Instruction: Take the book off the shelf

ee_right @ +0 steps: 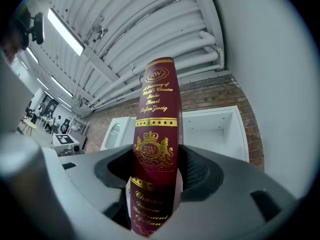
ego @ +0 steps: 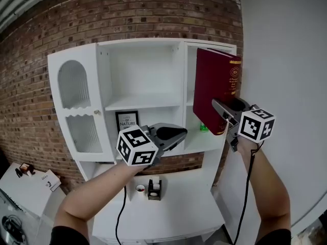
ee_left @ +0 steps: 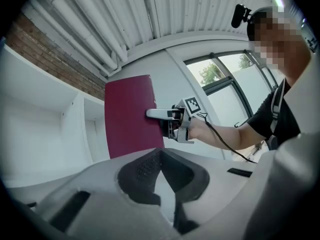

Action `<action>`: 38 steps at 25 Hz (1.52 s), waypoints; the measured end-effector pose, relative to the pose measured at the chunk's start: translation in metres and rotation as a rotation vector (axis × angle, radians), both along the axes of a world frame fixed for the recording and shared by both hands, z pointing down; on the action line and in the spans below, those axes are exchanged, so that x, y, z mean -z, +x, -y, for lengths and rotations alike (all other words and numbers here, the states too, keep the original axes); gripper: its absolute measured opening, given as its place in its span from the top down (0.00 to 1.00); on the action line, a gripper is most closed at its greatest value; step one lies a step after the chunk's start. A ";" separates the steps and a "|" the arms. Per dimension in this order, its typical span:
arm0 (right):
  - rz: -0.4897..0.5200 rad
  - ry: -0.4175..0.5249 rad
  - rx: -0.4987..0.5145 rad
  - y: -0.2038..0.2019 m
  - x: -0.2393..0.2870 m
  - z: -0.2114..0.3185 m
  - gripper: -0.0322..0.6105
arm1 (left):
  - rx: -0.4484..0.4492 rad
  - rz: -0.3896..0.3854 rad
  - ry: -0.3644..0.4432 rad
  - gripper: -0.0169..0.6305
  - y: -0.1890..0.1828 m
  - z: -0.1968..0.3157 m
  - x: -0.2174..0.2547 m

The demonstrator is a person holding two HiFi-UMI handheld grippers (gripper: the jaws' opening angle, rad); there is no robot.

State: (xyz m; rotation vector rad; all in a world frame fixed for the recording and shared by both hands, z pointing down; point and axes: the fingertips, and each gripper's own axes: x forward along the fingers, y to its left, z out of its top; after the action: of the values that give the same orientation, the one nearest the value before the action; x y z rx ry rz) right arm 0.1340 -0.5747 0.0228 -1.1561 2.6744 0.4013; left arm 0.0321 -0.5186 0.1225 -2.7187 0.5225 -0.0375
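Out in front of the right-hand compartment of the white shelf unit: dark red book, upright with a slight tilt, gold-lettered spine turned toward the person, one broad cover facing left. Whether its far lower corner touches the shelf board: cannot tell.

Clamped low on the spine edge by the right hand-held gripper, one jaw flat against each cover, jaws spread wide to the book's thickness, pads pressing on it.

Lower and to the left, before the middle compartment and well apart from the book: left hand-held gripper, jaws drawn together, nothing between them.

On the shelf board just behind the book's lower edge, mostly hidden: small green object. At the back of the middle compartment: black-framed sign, upright. On the unit's left side: door with an arched ribbed glass panel.

Below the shelves: white bench, carrying a small white cup and a black holder just beside each other.

Behind everything: brick wall. To the right: plain white wall.
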 end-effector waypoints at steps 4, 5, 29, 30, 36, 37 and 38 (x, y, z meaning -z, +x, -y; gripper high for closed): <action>0.032 -0.015 0.019 -0.030 -0.021 -0.041 0.55 | -0.014 0.005 0.003 0.96 -0.033 -0.040 -0.013; 0.033 -0.020 0.021 -0.036 -0.029 -0.053 0.55 | -0.012 0.015 0.020 0.96 -0.039 -0.051 -0.018; 0.027 -0.219 0.173 -0.065 -0.234 -0.309 0.55 | -0.099 -0.129 -0.103 0.96 -0.041 -0.295 -0.156; 0.024 -0.234 0.180 -0.061 -0.241 -0.317 0.55 | -0.093 -0.142 -0.123 0.96 -0.035 -0.300 -0.160; 0.023 -0.281 0.182 -0.019 -0.271 -0.375 0.55 | -0.007 -0.152 -0.129 0.96 0.006 -0.345 -0.180; 0.027 -0.285 0.180 -0.012 -0.277 -0.386 0.55 | 0.022 -0.148 -0.121 0.96 0.012 -0.356 -0.185; 0.036 -0.291 0.179 -0.007 -0.284 -0.398 0.55 | 0.041 -0.148 -0.125 0.96 0.017 -0.369 -0.191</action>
State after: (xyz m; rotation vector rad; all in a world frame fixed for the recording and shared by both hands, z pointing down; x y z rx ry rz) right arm 0.1271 -0.1770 0.3068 -0.9676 2.8403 -0.0396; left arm 0.0492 -0.1500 0.3140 -2.8477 0.6380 0.1254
